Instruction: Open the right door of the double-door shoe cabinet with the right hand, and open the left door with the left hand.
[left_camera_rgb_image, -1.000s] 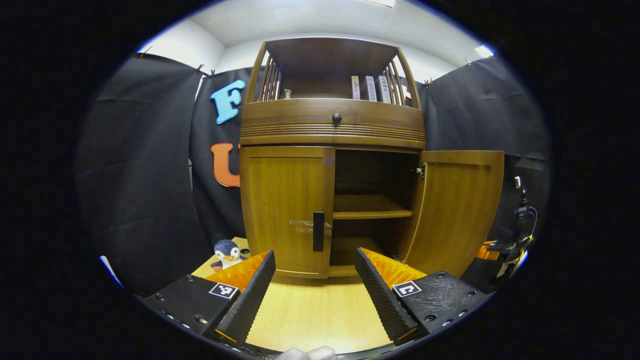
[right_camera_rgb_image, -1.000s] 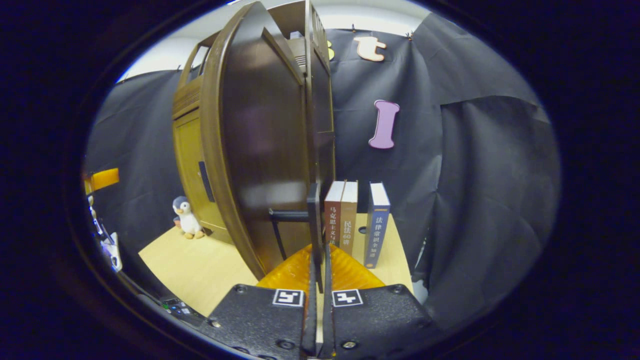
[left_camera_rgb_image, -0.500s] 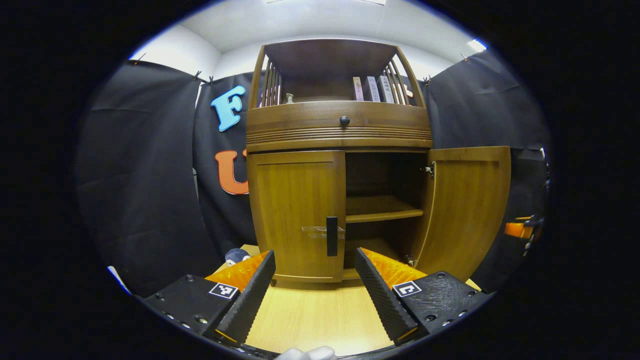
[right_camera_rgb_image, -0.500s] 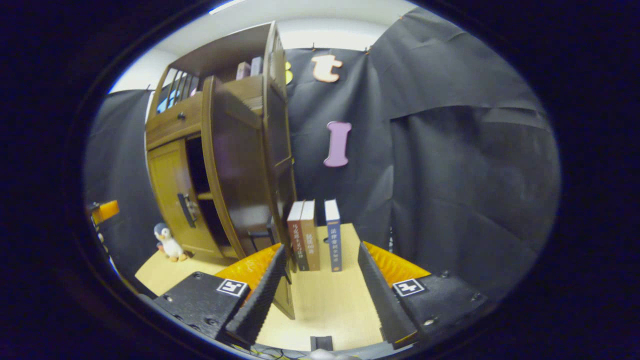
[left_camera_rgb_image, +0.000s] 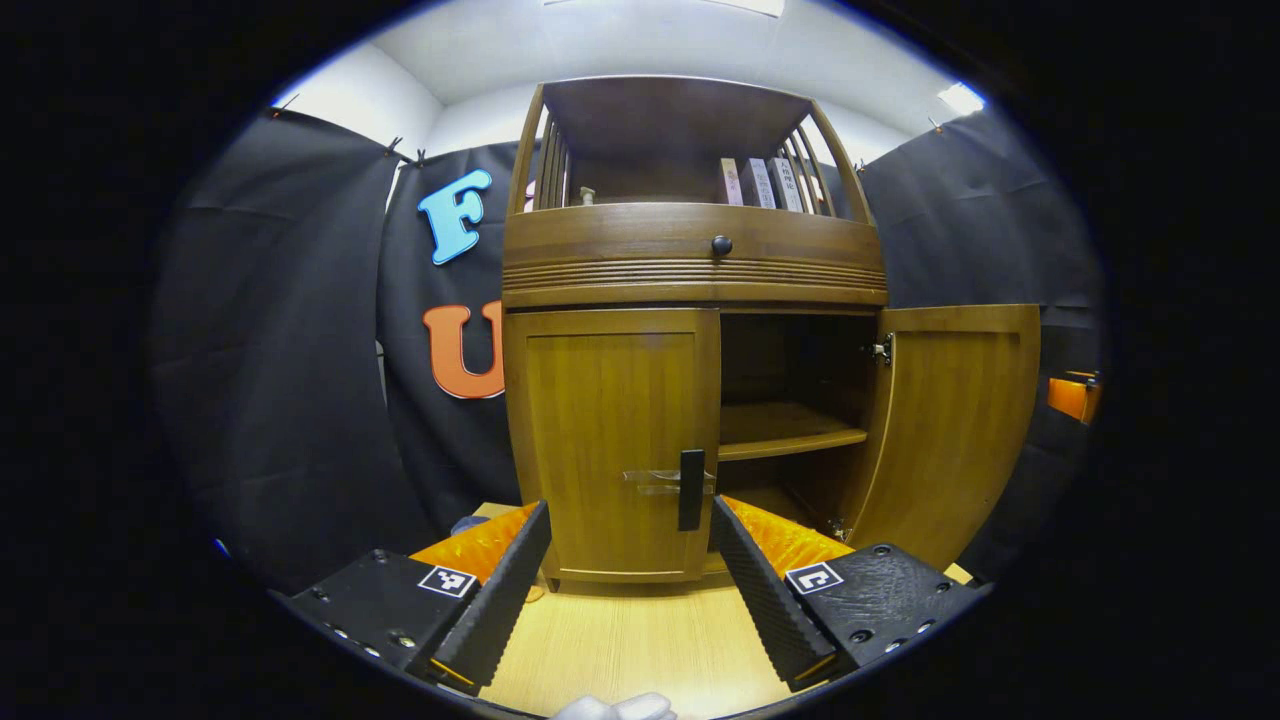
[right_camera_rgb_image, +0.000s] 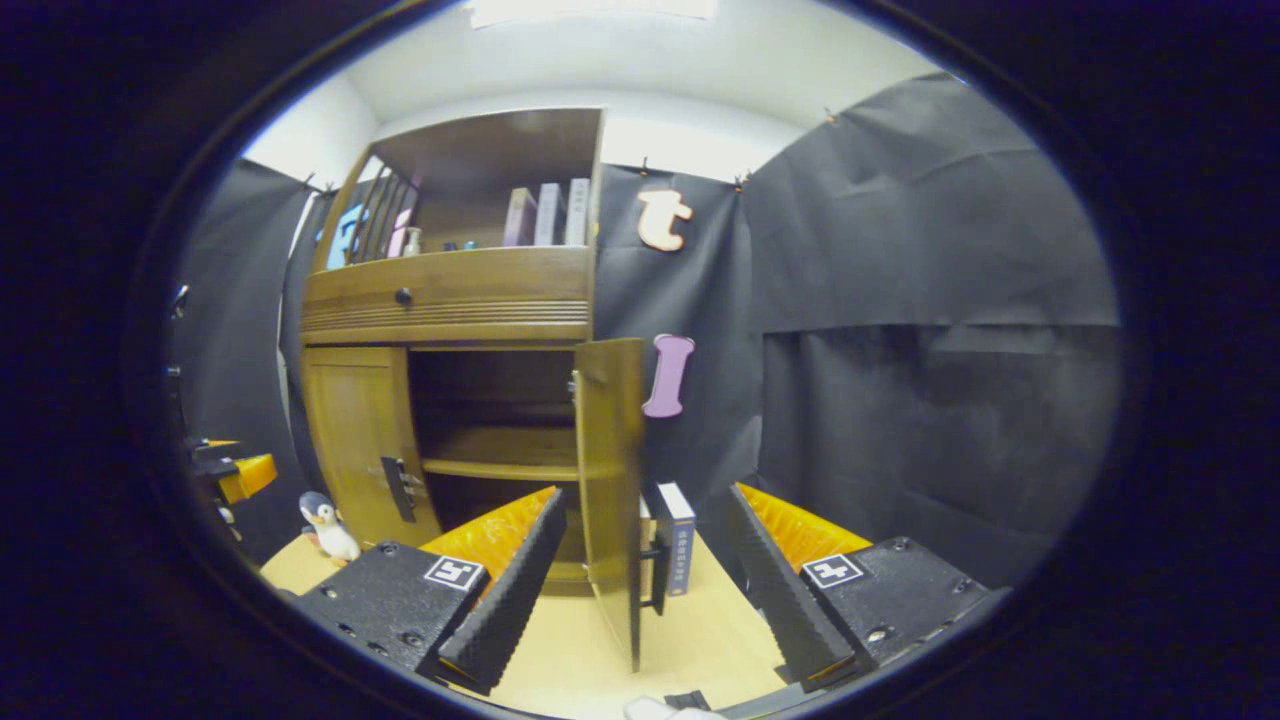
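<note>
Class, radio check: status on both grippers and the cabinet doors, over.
Left gripper open, facing left door; handle ungripped. Right gripper open, right door swung open. Nothing blocking.

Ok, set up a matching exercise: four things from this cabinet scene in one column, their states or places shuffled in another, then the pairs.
1. left door
2. right door
3. penguin toy
4. left tongs

A. swung open
B. closed
C. on the table left of the cabinet
D. open, just short of the dark handle

Pairs: 1-B, 2-A, 3-C, 4-D
</note>
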